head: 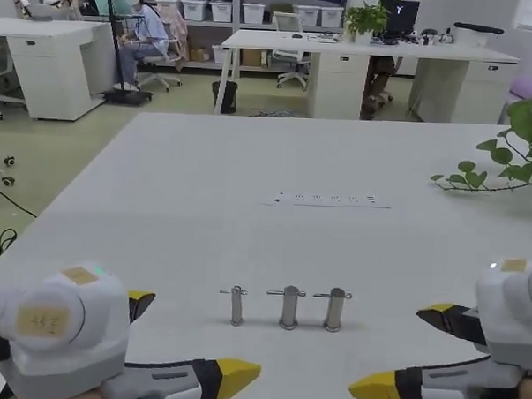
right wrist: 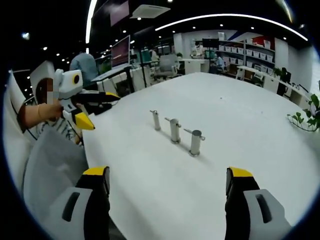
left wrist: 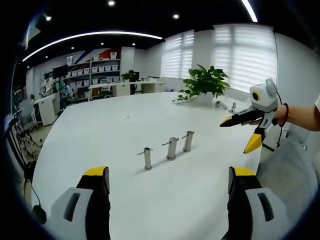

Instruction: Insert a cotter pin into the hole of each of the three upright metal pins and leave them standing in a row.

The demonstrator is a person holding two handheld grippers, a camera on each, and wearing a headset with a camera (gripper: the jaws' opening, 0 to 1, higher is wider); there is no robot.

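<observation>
three pins upright in row on table (head: 250, 163), near your edge: left pin (head: 236, 309), middle pin (head: 288, 311), right pin (head: 333, 312), standing apart. three cross pieces, one cotter pin (head: 287, 293) through each top. your left gripper (head: 198, 334) and right gripper (head: 389, 350) both wide open, holding nothing, flanking row. bare tabletop all round; plant (head: 506, 157) at far right edge.

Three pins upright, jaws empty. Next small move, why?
Probably ease the left gripper and right gripper back from the table. The three metal pins stand in a row, each apparently with a cotter pin through its top; jaws open, empty.
</observation>
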